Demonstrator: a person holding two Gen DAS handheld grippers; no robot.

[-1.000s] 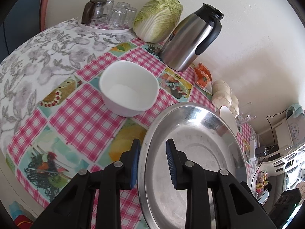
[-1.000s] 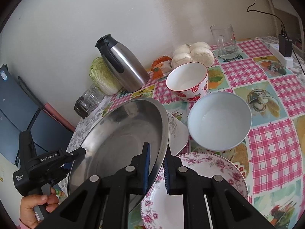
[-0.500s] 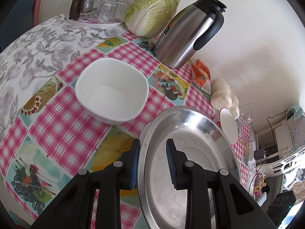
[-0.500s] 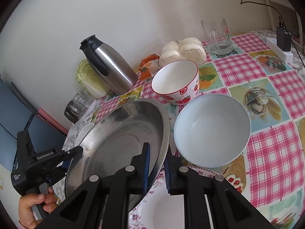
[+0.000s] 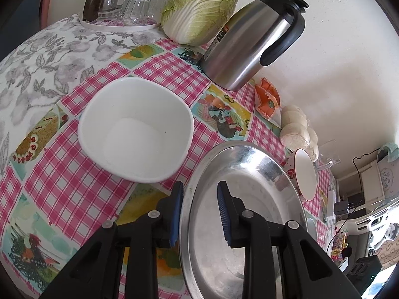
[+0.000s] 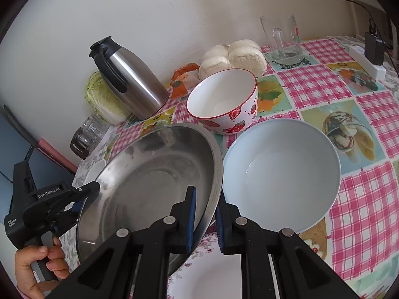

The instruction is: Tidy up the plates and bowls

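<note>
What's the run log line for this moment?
left gripper: shut on steel plate | right gripper: shut on steel plate | plate: tilted, off table

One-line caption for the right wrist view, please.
Both grippers, right gripper and left gripper, clamp opposite rims of a tilted steel plate beside a pale blue bowl.

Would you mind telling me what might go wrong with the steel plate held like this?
Each tool, left and right, pinches only the rim of the tilted steel plate, so it may slip or twist free. Its edge sits close to the blue bowl and above the floral plate, which it might knock or chip.
</note>
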